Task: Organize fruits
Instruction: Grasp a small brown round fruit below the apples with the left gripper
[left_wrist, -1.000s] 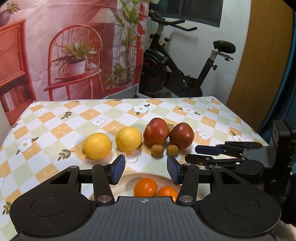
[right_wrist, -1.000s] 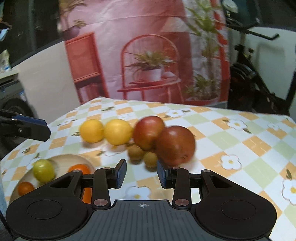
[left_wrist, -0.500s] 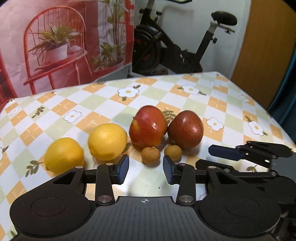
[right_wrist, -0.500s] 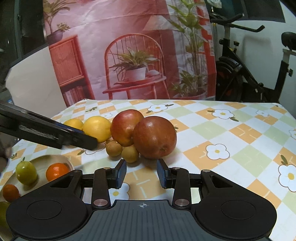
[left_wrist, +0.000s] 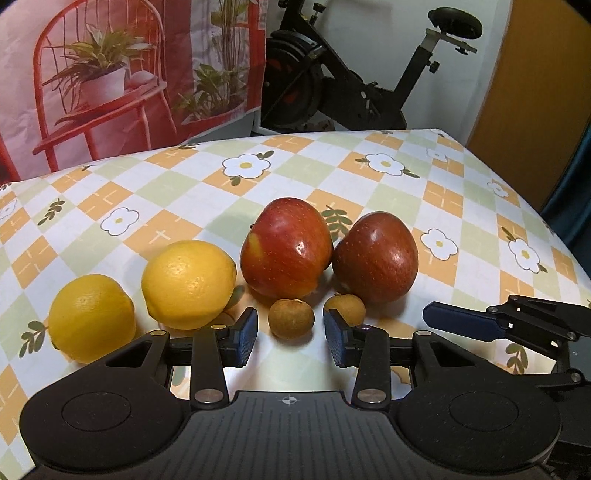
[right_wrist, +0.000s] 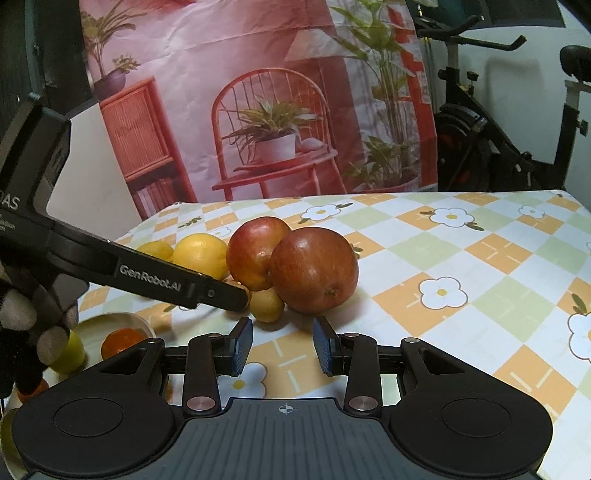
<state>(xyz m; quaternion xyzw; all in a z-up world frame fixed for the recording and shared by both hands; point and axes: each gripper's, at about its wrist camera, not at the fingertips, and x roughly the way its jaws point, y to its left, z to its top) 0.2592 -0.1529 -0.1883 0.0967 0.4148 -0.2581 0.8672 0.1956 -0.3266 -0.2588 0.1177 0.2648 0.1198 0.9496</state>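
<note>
Two lemons (left_wrist: 92, 317) (left_wrist: 189, 283), two red apples (left_wrist: 286, 247) (left_wrist: 375, 257) and two small brown longans (left_wrist: 291, 318) (left_wrist: 345, 307) lie in a row on the checked tablecloth. My left gripper (left_wrist: 290, 336) is open and empty, its jaws on either side of the left longan, just short of it. My right gripper (right_wrist: 282, 345) is open and empty, a little short of the right longan (right_wrist: 266, 305) and the nearer apple (right_wrist: 314, 269). The left gripper's fingers (right_wrist: 218, 293) reach in from the left in the right wrist view.
A beige plate (right_wrist: 110, 321) at the table's left front holds an orange (right_wrist: 123, 341) and a green-yellow fruit (right_wrist: 70, 352). An exercise bike (left_wrist: 354, 85) and a printed backdrop (right_wrist: 258, 103) stand behind the table. The right gripper's finger (left_wrist: 465, 325) shows at the right in the left wrist view.
My left gripper has moved forward from over the plate to the left longan, jaws narrower than a second ago. My right gripper has moved closer to the apples.
</note>
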